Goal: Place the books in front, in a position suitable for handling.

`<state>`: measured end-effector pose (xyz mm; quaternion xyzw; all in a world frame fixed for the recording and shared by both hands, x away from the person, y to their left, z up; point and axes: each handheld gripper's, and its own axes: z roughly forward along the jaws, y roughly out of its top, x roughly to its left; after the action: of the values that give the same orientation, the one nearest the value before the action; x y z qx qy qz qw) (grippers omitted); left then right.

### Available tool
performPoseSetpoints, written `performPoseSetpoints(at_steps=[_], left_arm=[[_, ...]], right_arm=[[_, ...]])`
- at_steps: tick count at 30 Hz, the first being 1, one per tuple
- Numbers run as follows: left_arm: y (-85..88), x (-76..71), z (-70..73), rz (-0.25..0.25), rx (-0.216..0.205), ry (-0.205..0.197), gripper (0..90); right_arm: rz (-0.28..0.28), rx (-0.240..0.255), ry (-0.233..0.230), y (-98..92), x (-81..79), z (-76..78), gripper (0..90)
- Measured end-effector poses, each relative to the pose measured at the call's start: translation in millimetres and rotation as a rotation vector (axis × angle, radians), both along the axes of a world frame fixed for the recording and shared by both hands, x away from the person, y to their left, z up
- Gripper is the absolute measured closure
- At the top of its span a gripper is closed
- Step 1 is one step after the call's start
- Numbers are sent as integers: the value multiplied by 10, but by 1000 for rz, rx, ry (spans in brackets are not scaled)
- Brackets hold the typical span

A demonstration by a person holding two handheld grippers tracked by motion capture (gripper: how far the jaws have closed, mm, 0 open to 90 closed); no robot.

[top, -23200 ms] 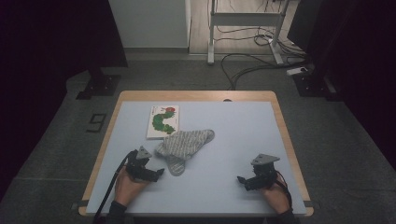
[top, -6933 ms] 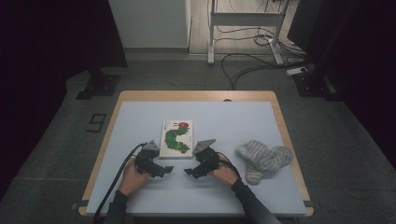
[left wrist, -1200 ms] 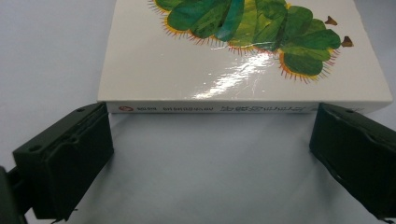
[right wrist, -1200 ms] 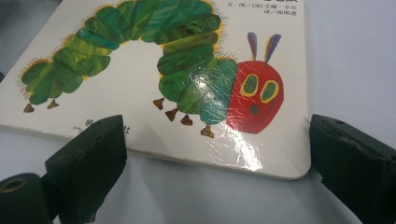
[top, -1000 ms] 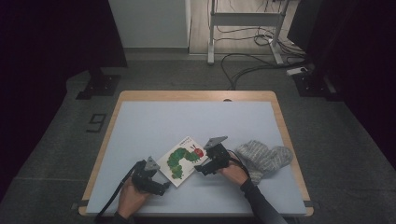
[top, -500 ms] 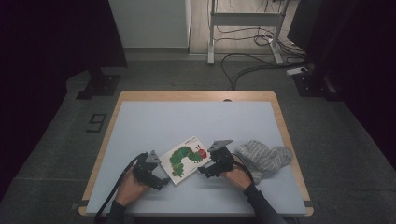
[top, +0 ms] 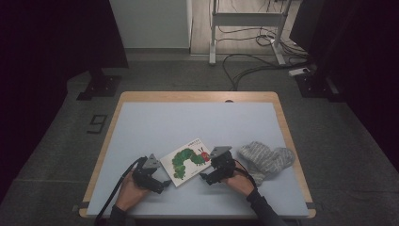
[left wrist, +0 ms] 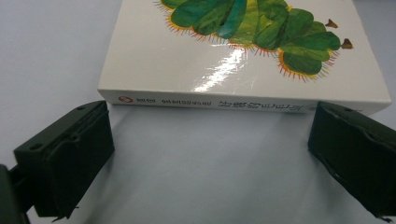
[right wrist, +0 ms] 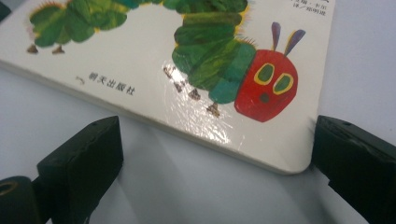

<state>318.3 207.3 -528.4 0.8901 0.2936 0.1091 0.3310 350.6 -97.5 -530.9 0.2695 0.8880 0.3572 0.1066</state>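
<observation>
Flanking the book (top: 189,161) at lower centre, left gripper (top: 163,182) and right gripper (top: 206,178) stand spread and empty, apparently positioned to square it up.

Two forearms enter from the bottom edge, each hand holding a gripper low over the table. Left gripper (top: 163,182) points right & slightly away, jaws wide apart, nothing btwn them. Right gripper (top: 203,178) points left toward it, jaws just opened further, also wide, nothing gripped.

Pale blue table (top: 188,117): picture book (top: 186,160), grey knitted cloth (top: 266,157).
</observation>
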Motion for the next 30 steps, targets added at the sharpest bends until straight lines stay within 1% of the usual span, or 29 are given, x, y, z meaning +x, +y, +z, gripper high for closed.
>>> performPoseSetpoints(at_steps=[2,4,8,14,17,21,27,30], left_arm=[[-1,-2,-1,4,-3,1,0],[-1,-6,-2,8,-3,0,0],[1,-18,-1,20,-5,1,0],[29,-50,1,30,-7,3,0],[55,-74,-1,32,-9,2,0],[90,-99,-1,38,-10,3,0],[105,-116,-2,47,-12,3,0],[106,-116,-3,47,-12,3,0]], right_arm=[[10,-3,4,-13,-5,16,26],[21,4,12,-52,-6,50,55],[13,-16,-9,-137,-13,134,62],[-14,-23,-39,-300,-34,293,71],[-31,-18,-45,-387,-34,368,72],[-48,-28,-58,-494,-31,448,72],[-80,-44,-71,-672,-26,525,70],[-109,-50,-71,-796,-17,555,68]])
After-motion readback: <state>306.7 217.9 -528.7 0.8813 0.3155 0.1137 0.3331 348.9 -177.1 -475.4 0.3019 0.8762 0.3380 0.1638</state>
